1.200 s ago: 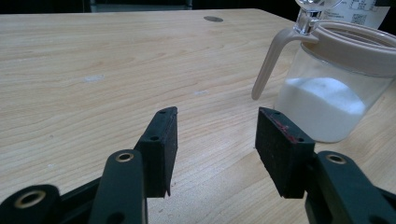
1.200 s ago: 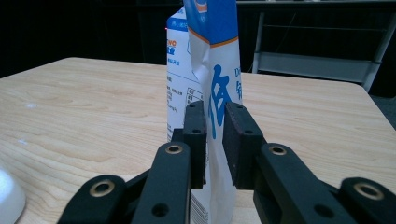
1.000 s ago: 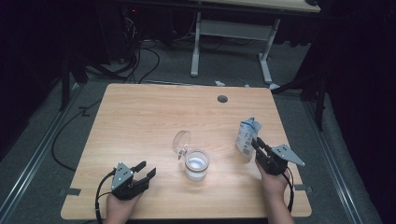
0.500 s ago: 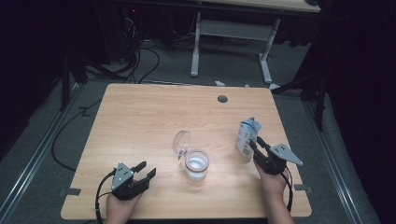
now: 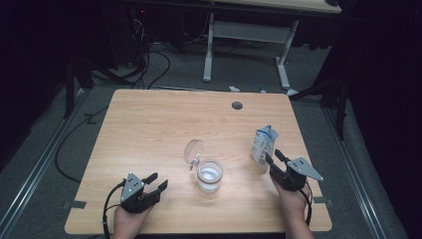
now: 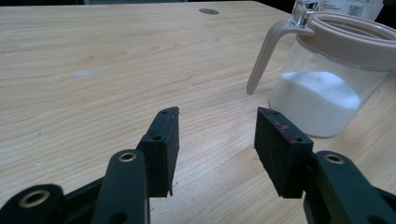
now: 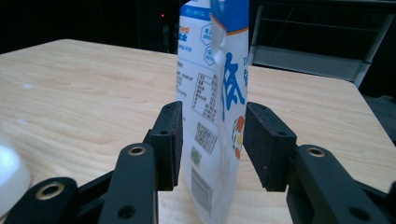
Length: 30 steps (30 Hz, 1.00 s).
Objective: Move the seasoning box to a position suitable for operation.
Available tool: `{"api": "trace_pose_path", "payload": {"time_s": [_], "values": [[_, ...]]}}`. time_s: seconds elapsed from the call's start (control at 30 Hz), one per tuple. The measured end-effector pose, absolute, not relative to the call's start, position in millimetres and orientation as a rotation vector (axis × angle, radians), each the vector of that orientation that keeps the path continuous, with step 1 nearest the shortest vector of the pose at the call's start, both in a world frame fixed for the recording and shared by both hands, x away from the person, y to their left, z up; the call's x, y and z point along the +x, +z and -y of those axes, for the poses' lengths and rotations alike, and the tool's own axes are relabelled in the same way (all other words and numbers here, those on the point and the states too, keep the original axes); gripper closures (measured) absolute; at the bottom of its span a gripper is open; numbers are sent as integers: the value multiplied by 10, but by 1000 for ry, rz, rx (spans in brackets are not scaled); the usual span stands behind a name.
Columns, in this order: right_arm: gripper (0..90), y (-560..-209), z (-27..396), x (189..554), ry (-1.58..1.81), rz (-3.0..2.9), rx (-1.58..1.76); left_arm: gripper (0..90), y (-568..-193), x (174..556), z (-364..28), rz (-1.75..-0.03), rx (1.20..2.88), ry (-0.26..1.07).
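Observation:
A white and blue bag (image 5: 262,144) stands upright near the table's right edge. My right gripper (image 5: 273,156) reaches it from the near side. Its jaws have just been opening, and the bag (image 7: 212,84) stands between the pads (image 7: 268,140), which no longer press on it. A clear jar (image 5: 209,177) with a beige rim, holding white powder, sits at the front middle, its lid (image 5: 193,149) flipped up. My left gripper (image 5: 159,180) rests open at the front left. In the left gripper view its jaws (image 6: 217,126) hold nothing, and the jar (image 6: 331,93) is to their right.
The wooden table (image 5: 149,124) has a round cable hole (image 5: 237,105) near its far edge. Beyond it, a white desk frame (image 5: 244,30) and cables lie on the dark floor. The jar's edge (image 7: 9,172) shows low left in the right gripper view.
The right gripper's jaws have spread apart around the bag, which stays upright. The left gripper and the jar have not moved.

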State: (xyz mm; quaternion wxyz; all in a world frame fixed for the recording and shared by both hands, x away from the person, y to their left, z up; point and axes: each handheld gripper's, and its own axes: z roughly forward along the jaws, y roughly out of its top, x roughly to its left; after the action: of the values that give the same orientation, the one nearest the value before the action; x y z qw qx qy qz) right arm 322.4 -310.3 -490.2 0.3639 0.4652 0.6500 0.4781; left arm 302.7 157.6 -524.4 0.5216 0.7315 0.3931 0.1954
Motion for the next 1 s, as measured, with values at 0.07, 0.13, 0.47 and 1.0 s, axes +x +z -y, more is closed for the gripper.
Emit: {"api": "trace_pose_path", "payload": {"time_s": [0.07,0.13,0.47,1.0], "values": [[577,-4899,3097,3171,1219,-1680,1191,502,-5237,3027,-1567,-942,1752,472],[575,-4898,3079,3107,1213,-1691,1190,500,-5230,3027,-1554,-949,1751,474],[568,-4999,2883,2926,1227,-1805,1185,477,-5162,3058,-1443,-940,1785,493],[789,-5108,2225,2933,1229,-2027,1055,713,-4966,3243,-1210,-951,1776,462]]}}
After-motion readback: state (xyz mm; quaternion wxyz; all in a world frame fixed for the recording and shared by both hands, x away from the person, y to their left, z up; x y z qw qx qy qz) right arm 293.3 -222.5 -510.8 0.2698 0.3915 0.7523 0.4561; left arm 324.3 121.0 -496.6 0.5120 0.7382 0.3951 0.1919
